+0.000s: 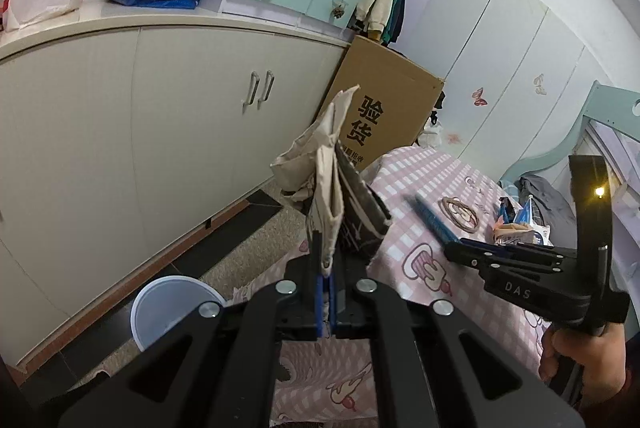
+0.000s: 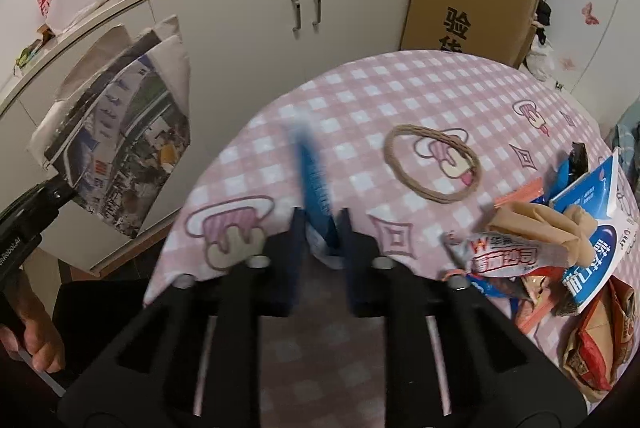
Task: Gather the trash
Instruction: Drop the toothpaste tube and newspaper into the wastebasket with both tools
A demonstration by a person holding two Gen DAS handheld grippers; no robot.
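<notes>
Here we carry folded newspaper (image 1: pixel 328 163) pinched in our left hand-held gripper (image 1: pixel 325 282) past the worktop's (image 2: pixel 360 99) left edge; our right hand-held gripper (image 2: pixel 320 228) clamps a blue wrapper (image 2: pixel 314 175) above it. Both seem light and floppy, best gripped near an edge.

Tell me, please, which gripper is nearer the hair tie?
Right. The right gripper, clamping a blue wrapper, hangs over the table just short of the hair tie; the left gripper holds paper off the table's edge.
</notes>
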